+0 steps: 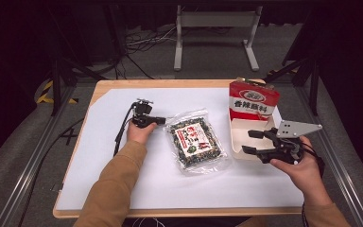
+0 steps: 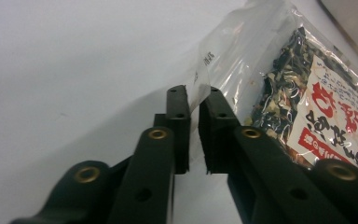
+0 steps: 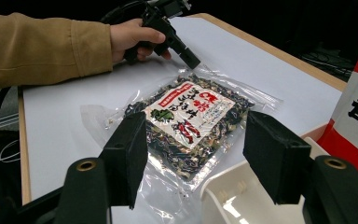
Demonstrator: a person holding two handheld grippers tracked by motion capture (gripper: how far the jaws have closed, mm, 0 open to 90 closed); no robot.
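Pinching the clear top corner of the snack bag (image 2: 279,88), my left gripper (image 1: 159,120) has its jaws closed on the film. Flat on the tabletop (image 1: 99,156), the bag runs lengthwise toward me, left hand nearest. My right gripper (image 1: 251,142) waits with jaws apart over the white tray (image 3: 223,196), which the left gripper view leaves out.

Left gripper (image 2: 194,100) pinched nearly closed — right gripper (image 3: 193,161) spread wide.
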